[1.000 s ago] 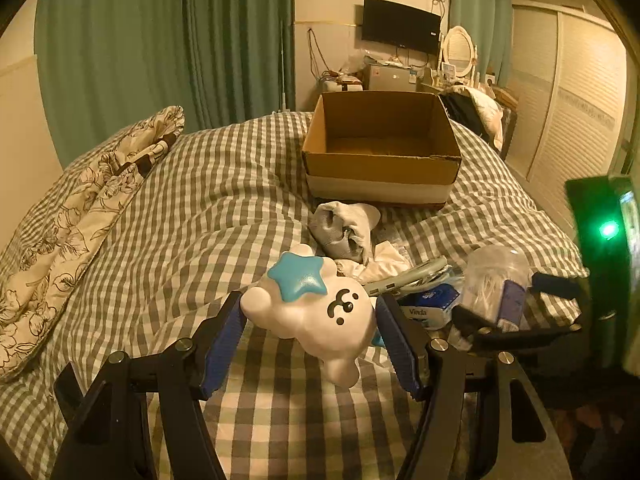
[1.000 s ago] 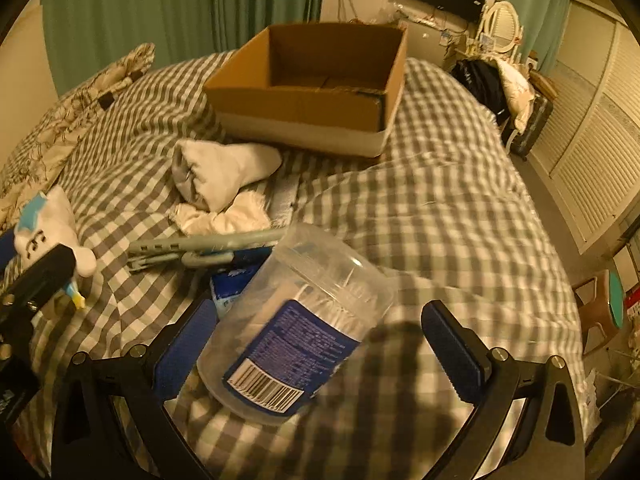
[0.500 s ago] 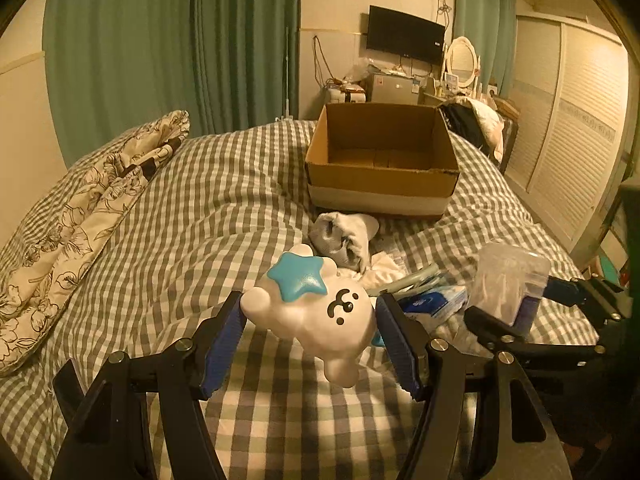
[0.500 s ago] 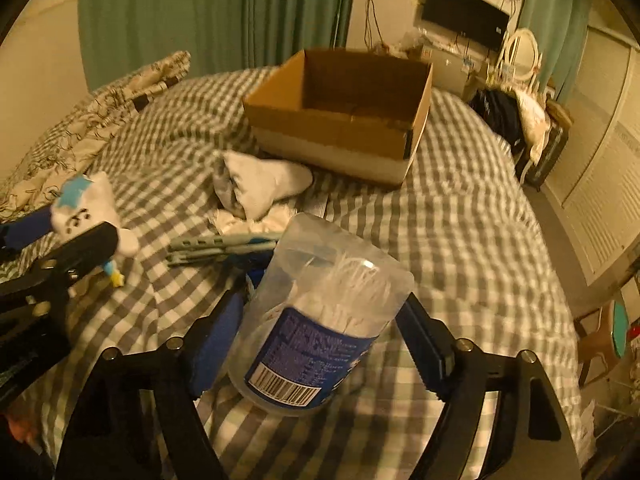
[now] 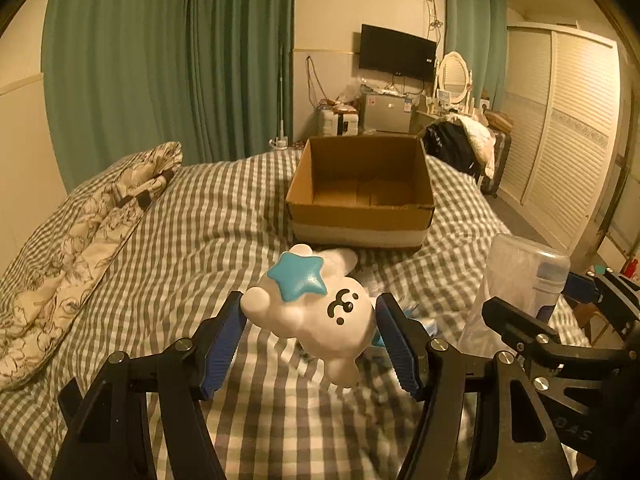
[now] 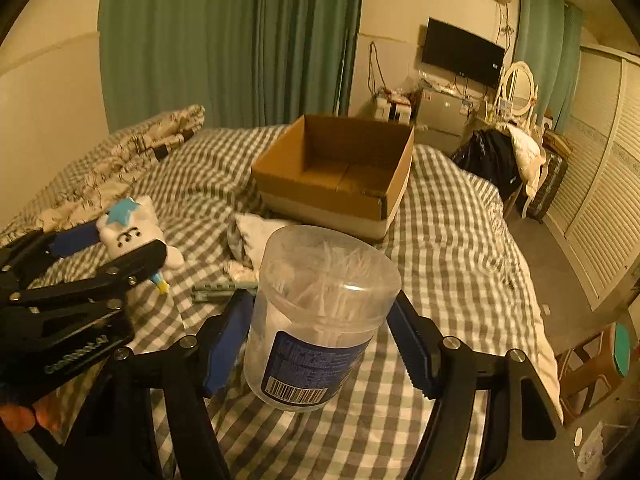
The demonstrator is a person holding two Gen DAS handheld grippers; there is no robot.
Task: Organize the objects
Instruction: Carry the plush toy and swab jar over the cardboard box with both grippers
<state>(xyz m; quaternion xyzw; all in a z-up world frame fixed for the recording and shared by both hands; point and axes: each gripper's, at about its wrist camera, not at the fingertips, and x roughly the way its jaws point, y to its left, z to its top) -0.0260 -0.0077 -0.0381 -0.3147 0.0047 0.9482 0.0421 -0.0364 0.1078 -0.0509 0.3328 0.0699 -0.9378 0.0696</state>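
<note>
My left gripper (image 5: 310,336) is shut on a white bear toy (image 5: 316,320) with a blue star, held above the checked bed. My right gripper (image 6: 320,332) is shut on a clear plastic jar of cotton swabs (image 6: 320,316) with a blue label. The jar also shows at the right of the left wrist view (image 5: 520,284), and the toy at the left of the right wrist view (image 6: 128,232). An open, empty cardboard box (image 5: 362,192) (image 6: 340,172) sits farther back on the bed.
A white cloth bundle (image 6: 248,232) and a pale green flat tool (image 6: 224,290) lie on the bed (image 5: 200,240) in front of the box. A floral pillow (image 5: 80,240) lies at the left. A wardrobe (image 5: 560,140) stands at the right.
Both grippers have risen and tilted up with their objects. The right gripper closed on the jar and stood it upright. The box now sits lower and nearer in view.
</note>
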